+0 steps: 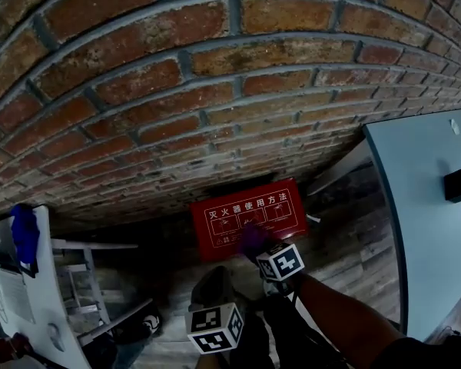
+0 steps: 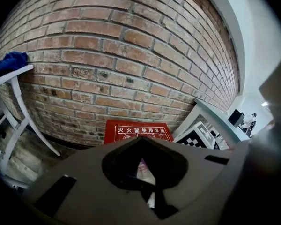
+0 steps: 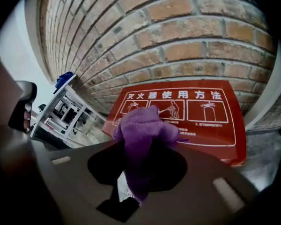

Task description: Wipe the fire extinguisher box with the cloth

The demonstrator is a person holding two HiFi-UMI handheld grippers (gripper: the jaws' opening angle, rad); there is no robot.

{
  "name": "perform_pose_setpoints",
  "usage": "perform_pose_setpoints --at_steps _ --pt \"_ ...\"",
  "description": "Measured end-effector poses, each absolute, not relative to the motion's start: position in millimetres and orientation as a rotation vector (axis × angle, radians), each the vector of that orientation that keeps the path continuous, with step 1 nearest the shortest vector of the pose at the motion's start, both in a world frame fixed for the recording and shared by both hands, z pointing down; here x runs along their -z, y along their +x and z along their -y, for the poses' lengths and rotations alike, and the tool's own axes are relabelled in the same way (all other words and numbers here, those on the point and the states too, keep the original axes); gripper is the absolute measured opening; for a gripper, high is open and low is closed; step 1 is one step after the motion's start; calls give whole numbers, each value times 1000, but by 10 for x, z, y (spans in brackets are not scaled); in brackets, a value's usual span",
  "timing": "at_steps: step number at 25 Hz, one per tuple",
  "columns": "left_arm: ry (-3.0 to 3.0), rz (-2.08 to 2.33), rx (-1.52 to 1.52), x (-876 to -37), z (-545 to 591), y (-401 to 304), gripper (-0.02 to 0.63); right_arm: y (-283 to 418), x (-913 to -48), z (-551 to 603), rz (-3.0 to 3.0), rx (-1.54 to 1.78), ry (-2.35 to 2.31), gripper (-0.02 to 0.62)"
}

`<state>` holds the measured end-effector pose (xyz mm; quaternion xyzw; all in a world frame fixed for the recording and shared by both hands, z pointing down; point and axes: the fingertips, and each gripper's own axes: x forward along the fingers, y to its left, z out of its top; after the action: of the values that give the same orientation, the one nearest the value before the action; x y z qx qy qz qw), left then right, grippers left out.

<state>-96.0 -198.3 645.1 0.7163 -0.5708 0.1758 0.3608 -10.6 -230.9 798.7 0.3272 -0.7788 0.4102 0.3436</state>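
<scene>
Fire extinguisher box (image 1: 250, 220), red, on the floor against the far brick wall (image 1: 215, 91); purple cloth (image 3: 143, 135) clamped in right gripper (image 3: 139, 172), bunched end forward near its printed face, apparently for wiping; left gripper (image 2: 143, 142) closed, empty, held nearer.

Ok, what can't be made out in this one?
- Contact between purple cloth and red fire extinguisher box: right gripper view, cloth covers that spot.
- Box's lower edge: head view, partly behind right hand-held gripper.
- Small print under the box's pictograms: too small everywhere.
</scene>
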Motion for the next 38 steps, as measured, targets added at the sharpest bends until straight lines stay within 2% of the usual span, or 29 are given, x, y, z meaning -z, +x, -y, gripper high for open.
perform_pose_setpoints --at_steps 5,12,23,28,38 --pt "1820 1519 -417 -6262 1961 -1089 6 -175 -7491 2321 2162 -1046 1040 100" --pt "1863 1546 -354 -5782 1968 -1170 6 263 -6166 2427 2292 -691 1372 98" --pt "2098 1573 -245 -4332 1916 -1049 6 705 -3980 2105 2443 -297 1733 94" --pt "2204 1618 -208 -3745 2054 -949 6 707 -3525 2180 2468 -249 1805 94" --pt "2268 1666 -210 -3268 1803 -418 6 922 -3033 1878 2582 -190 1733 95"
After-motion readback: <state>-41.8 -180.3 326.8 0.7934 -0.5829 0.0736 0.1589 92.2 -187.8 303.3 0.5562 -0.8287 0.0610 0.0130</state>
